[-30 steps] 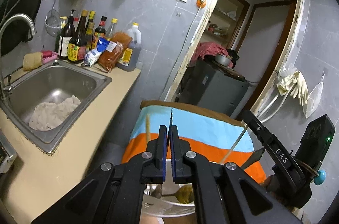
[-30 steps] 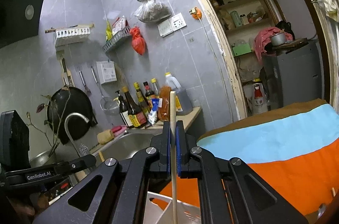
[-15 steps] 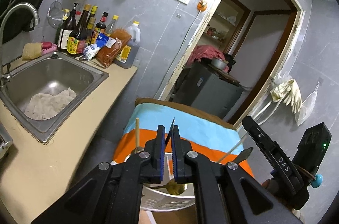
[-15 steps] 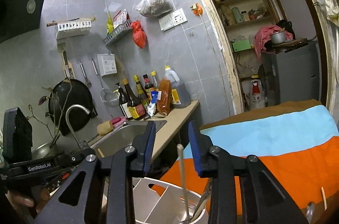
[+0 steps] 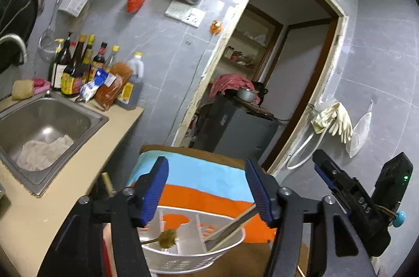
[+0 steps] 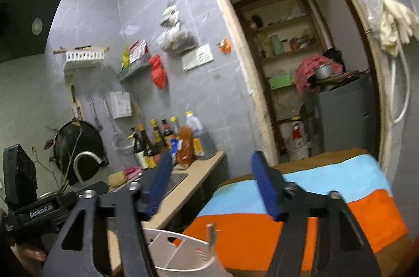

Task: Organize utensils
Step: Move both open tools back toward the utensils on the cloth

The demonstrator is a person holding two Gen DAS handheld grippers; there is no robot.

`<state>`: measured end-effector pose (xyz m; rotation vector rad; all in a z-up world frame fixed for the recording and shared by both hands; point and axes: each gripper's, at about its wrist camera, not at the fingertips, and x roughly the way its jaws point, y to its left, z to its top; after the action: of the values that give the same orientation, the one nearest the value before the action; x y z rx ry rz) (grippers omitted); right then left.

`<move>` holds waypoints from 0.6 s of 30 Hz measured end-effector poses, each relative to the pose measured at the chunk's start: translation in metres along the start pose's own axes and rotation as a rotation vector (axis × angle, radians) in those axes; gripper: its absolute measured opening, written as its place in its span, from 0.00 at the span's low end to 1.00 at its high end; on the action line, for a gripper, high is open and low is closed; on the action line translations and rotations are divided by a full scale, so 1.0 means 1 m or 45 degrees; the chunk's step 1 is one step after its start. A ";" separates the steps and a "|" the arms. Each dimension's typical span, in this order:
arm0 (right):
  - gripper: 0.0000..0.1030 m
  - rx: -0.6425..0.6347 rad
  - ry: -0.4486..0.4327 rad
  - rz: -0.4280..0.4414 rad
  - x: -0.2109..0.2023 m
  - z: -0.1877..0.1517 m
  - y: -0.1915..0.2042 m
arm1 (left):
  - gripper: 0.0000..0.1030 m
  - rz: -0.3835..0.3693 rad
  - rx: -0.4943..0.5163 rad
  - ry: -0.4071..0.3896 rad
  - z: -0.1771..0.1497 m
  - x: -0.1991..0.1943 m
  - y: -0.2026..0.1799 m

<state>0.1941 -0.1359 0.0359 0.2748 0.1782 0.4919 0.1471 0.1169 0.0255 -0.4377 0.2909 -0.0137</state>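
A: Utensils, a wooden chopstick (image 5: 230,223) and a brown-headed brush (image 5: 167,238), are seen resting inside the white divided plastic holder (image 5: 183,260) on the striped cloth (image 5: 209,188).

B: Both the left gripper (image 5: 207,188) and the right gripper (image 6: 212,184) have just been opening, and nothing is held between them. A release step is judged done; another utensil must be fetched next.

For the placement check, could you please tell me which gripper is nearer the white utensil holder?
Left, though only by a small margin. The left gripper hangs open just above the white utensil holder; the right gripper is off to its right side, also open.
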 end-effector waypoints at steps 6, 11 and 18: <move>0.82 -0.028 -0.056 -0.110 -0.031 0.018 -0.022 | 0.84 -0.035 0.079 -0.045 -0.004 0.005 -0.038; 0.98 -0.025 -0.058 -0.189 -0.056 0.028 -0.046 | 1.00 -0.035 0.146 -0.061 -0.012 0.011 -0.069; 0.98 -0.048 -0.034 -0.297 -0.086 0.035 -0.084 | 1.00 -0.046 0.245 -0.023 -0.029 0.029 -0.114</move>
<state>0.1650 -0.2562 0.0520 0.2202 0.1725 0.2604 0.1719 -0.0009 0.0401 -0.2521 0.2613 -0.0728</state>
